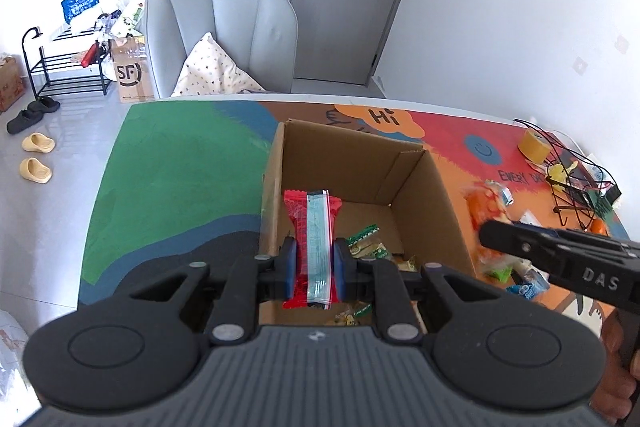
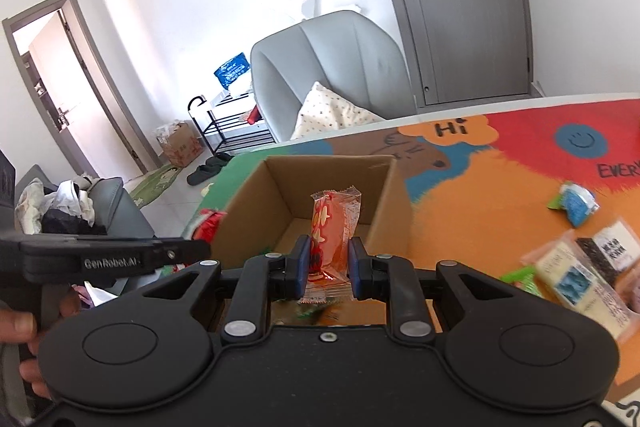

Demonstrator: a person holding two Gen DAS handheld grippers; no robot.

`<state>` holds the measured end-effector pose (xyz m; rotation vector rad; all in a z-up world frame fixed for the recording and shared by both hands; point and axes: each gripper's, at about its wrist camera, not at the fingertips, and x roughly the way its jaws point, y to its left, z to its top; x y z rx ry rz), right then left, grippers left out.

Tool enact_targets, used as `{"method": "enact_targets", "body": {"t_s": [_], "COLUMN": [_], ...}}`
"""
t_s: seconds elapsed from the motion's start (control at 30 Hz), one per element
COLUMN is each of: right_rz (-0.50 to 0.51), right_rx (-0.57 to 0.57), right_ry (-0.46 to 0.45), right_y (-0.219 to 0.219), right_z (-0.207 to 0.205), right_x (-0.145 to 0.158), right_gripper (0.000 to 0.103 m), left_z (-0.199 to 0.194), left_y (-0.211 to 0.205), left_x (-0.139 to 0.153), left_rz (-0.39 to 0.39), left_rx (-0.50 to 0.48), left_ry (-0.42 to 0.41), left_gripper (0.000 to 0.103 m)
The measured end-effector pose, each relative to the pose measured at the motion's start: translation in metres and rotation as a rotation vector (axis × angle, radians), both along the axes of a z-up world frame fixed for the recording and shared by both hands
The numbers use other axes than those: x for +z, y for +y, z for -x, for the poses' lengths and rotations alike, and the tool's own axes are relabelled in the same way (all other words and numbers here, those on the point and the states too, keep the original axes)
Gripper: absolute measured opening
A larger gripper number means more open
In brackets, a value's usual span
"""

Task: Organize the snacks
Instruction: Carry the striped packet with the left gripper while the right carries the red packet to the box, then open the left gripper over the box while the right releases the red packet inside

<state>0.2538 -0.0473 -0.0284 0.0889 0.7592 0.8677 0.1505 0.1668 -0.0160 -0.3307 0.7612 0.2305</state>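
An open cardboard box [image 1: 436, 195] [image 2: 394, 203] stands on the colourful table mat, with green snack packets [image 1: 366, 241] on its floor. My left gripper [image 1: 314, 263] is shut on a red snack packet [image 1: 298, 227] with a pale blue strip, held upright over the box. My right gripper [image 2: 329, 263] is shut on an orange snack packet [image 2: 336, 223], also over the box. In the left wrist view the right gripper [image 1: 560, 259] comes in from the right with the orange packet [image 1: 486, 203] blurred. The right wrist view shows the left gripper [image 2: 120, 253] at the left edge.
Loose snack packets [image 2: 576, 267] lie on the mat right of the box; a blue-green one [image 2: 576, 203] lies farther back. A yellow tape roll [image 1: 534, 145] and a black wire rack [image 1: 576, 187] sit at the table's far right. A grey armchair [image 1: 224, 27] stands behind the table.
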Motion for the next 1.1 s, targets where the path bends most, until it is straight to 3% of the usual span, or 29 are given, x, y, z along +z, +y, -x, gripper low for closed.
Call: {"method": "enact_targets", "body": {"t_s": [0.33, 0.47, 0.53, 0.6, 0.7, 0.9, 1.1], "right_rz": [-0.013, -0.042, -0.049, -0.05, -0.051, -0.002, 0.023], "right_rx": [0.014, 0.041, 0.059, 0.071, 0.064, 0.02, -0.04], "right_ry": [0.01, 0.026, 0.029, 0.033, 0.036, 0.043, 0.039], "right_y": [0.027, 0.034, 0.037, 0.038, 0.033, 0.009, -0.024], "right_z": [0.0, -0.001, 0.001, 0.003, 0.003, 0.001, -0.004], "right_x": [-0.001, -0.001, 0.0, -0.001, -0.001, -0.003, -0.005], "right_gripper": [0.022, 0.022, 0.027, 0.039, 0.044, 0.063, 0.07], "left_z": [0.011, 0.017, 0.018, 0.021, 0.019, 0.01, 0.002], "left_y": [0.009, 0.012, 0.013, 0.015, 0.013, -0.002, -0.02], "left_x": [0.002, 0.004, 0.004, 0.003, 0.002, 0.005, 0.006], "left_rz": [0.003, -0.001, -0.001, -0.008, -0.006, -0.023, -0.032], "left_rx": [0.002, 0.021, 0.028, 0.042, 0.043, -0.022, -0.061], "left_ry": [-0.013, -0.022, -0.027, -0.032, -0.023, -0.012, -0.017], "left_gripper": [0.025, 0.034, 0.041, 0.053, 0.066, 0.078, 0.084]}}
